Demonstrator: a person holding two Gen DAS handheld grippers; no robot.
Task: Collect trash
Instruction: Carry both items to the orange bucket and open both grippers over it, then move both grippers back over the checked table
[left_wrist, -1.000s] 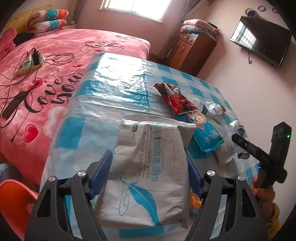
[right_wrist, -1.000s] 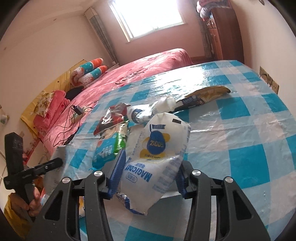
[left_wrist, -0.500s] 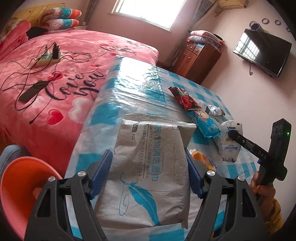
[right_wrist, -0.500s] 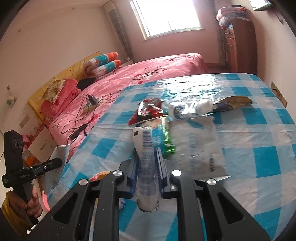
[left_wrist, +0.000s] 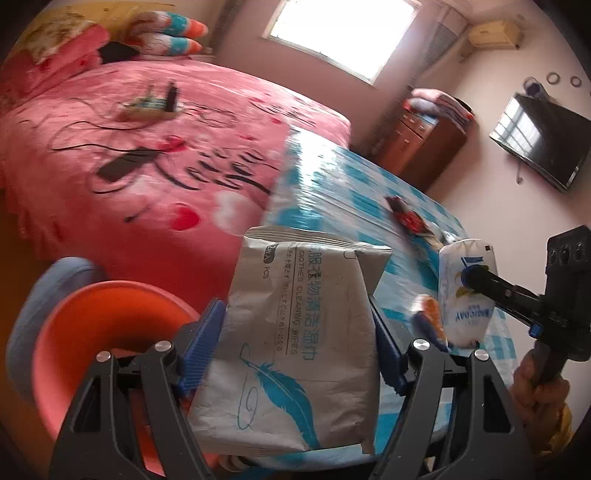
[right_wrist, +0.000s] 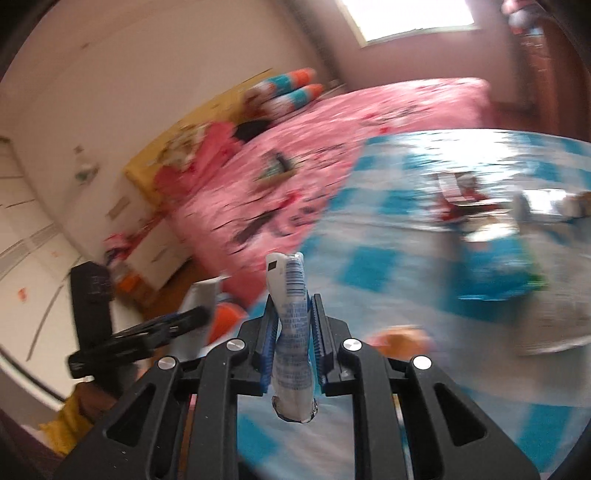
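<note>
My left gripper (left_wrist: 295, 328) is shut on a grey wipes packet (left_wrist: 295, 295) with a blue feather print, held at the table's near edge. An orange bin (left_wrist: 92, 332) stands just to its left, below. My right gripper (right_wrist: 293, 306) is shut on a white snack bag (right_wrist: 291, 332), pinched flat and upright between the blue pads. In the left wrist view that white snack bag (left_wrist: 463, 295) hangs in the right gripper (left_wrist: 469, 277) over the table's corner. In the right wrist view the left gripper (right_wrist: 192, 317) shows at lower left with the grey packet (right_wrist: 199, 295).
More wrappers lie on the blue-checked table (left_wrist: 332, 177): a red one (left_wrist: 406, 218), an orange one (left_wrist: 430, 314), a blue packet (right_wrist: 491, 266) and a flat pale bag (right_wrist: 554, 317). A pink bed (left_wrist: 129, 147) lies beyond the table. A cabinet (left_wrist: 424, 147) and a wall TV (left_wrist: 539, 144) stand at the right.
The right gripper has closed on the white bag, squeezed it flat and lifted it off the table. Both grippers have swung left towards the table's edge, and the orange bin has come into view.
</note>
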